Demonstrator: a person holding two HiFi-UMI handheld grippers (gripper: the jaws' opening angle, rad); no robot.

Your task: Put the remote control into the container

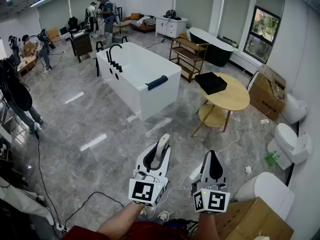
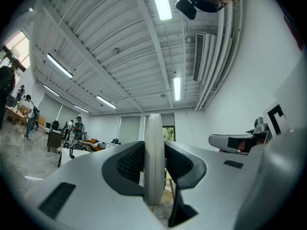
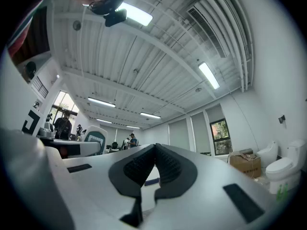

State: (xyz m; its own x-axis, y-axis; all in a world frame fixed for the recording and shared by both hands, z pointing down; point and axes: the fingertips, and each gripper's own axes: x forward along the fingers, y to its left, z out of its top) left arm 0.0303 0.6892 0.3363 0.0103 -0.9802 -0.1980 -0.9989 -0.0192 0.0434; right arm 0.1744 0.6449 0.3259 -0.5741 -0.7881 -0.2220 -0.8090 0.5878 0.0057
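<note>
A slim white remote control (image 1: 163, 144) stands on edge between the jaws of my left gripper (image 1: 159, 155), low in the head view. In the left gripper view the remote control (image 2: 154, 162) is pinched by the dark pads (image 2: 129, 164) on both sides. My right gripper (image 1: 213, 162) hovers just to its right with nothing in it. Its pads (image 3: 144, 166) meet in the right gripper view. The container, a shallow black box (image 1: 210, 82), lies on a round wooden table (image 1: 232, 99) well ahead and to the right. Both grippers are held high above the floor.
A white bathtub (image 1: 142, 74) stands ahead in the middle, with a wooden shelf (image 1: 189, 56) and a black bathtub (image 1: 212, 46) behind it. Toilets (image 1: 290, 141) and cardboard boxes (image 1: 267, 91) line the right wall. Cables cross the floor. People stand at the far left.
</note>
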